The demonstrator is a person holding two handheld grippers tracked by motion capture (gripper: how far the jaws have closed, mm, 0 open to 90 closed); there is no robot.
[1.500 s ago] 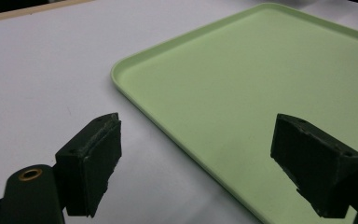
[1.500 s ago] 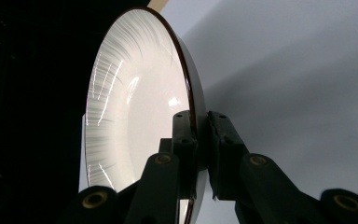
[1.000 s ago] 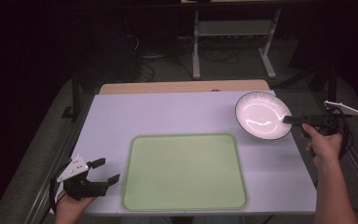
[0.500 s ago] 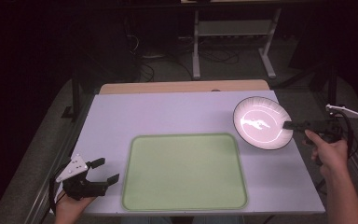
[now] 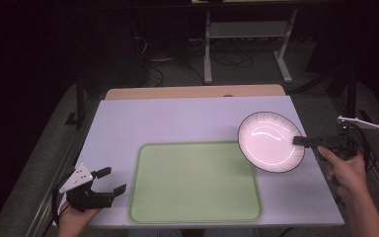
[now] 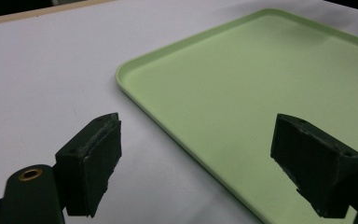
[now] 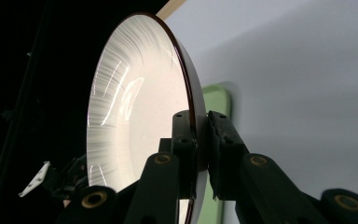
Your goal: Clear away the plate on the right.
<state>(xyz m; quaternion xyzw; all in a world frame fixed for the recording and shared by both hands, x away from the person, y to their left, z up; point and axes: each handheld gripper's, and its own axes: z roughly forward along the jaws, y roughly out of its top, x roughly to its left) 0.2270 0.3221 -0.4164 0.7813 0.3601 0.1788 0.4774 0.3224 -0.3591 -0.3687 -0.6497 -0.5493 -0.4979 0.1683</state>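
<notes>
Carrying the plate (image 5: 269, 140) toward the green tray (image 5: 195, 181) goes best kept level, its rim pinched firmly by the right hand-held gripper (image 5: 301, 141), clamped at the plate's 3 o'clock edge. Left hand-held gripper (image 5: 109, 180) waits open at the counter's (image 5: 177, 118) 8 o'clock. White, glossy, dark-rimmed plate.
</notes>
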